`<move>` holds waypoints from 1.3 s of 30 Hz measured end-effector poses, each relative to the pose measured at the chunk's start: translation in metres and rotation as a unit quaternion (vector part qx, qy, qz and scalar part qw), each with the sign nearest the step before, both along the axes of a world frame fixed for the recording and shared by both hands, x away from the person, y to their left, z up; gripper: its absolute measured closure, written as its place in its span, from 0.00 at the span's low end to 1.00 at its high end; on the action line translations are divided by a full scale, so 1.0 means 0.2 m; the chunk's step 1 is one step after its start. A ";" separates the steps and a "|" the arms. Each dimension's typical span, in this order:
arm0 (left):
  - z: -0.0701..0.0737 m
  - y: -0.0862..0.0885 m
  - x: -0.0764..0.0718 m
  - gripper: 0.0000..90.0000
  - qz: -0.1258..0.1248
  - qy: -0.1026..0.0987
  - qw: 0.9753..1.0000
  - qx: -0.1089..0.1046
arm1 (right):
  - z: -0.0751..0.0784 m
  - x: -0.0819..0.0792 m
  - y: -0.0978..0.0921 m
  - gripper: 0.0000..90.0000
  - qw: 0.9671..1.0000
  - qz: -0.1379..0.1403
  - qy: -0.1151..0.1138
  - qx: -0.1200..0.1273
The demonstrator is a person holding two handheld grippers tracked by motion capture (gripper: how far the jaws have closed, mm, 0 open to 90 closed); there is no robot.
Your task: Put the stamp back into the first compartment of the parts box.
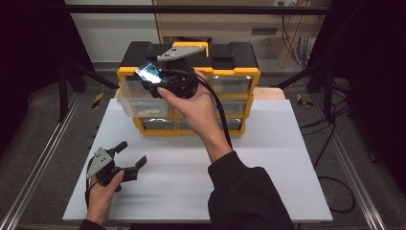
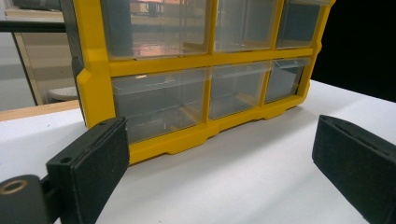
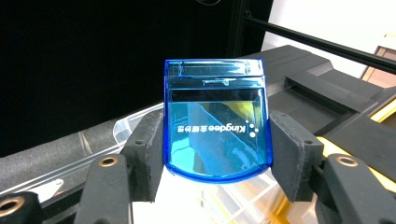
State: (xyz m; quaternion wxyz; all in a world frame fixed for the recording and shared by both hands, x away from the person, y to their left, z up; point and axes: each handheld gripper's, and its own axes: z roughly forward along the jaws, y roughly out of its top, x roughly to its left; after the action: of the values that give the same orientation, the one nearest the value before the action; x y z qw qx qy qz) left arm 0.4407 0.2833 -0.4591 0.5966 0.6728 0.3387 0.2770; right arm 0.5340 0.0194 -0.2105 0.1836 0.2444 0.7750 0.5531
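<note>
A blue translucent case (image 3: 216,119), its printed lettering legible in the right gripper view, sits clamped between the fingers (image 3: 148,154) of the right gripper (image 3: 216,156), one on each side. The high view places it above an open clear drawer (image 1: 139,100) of the yellow organizer (image 1: 191,96). The left gripper (image 1: 129,155) rests low on the white tabletop (image 1: 268,158), fingers spread and holding nothing.

Card case (image 1: 147,73) above open drawer (image 1: 131,98).
</note>
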 end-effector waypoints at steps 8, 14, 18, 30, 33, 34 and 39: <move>0.00 0.00 0.00 0.04 -0.001 0.000 1.000 0.001 | -0.01 0.00 0.02 0.47 1.000 0.002 0.003 -0.009; 0.00 0.00 0.00 0.04 -0.001 0.000 1.000 0.000 | -0.02 0.01 0.05 0.47 1.000 0.005 0.009 -0.014; 0.00 0.00 0.00 0.04 -0.001 0.000 1.000 0.000 | -0.03 0.01 0.06 0.47 1.000 0.006 0.011 -0.021; 0.00 0.00 0.00 0.04 -0.002 -0.001 1.000 0.000 | -0.05 0.03 0.08 0.47 1.000 0.008 0.021 -0.021; 0.00 0.00 0.00 0.04 -0.002 -0.001 1.000 0.000 | -0.05 0.03 0.08 0.40 1.000 0.005 0.024 -0.014; 0.00 0.00 0.00 0.04 -0.002 -0.001 1.000 0.000 | -0.05 0.03 0.08 0.38 1.000 0.001 0.022 -0.007; 0.00 0.00 0.00 0.04 -0.002 -0.001 1.000 0.000 | -0.05 0.03 0.06 0.27 1.000 -0.004 0.024 0.016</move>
State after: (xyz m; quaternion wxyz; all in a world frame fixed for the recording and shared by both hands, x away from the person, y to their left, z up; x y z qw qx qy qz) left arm 0.4407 0.2827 -0.4587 0.5976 0.6729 0.3372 0.2763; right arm 0.5390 0.0324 -0.2195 0.1632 0.2640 0.7691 0.5587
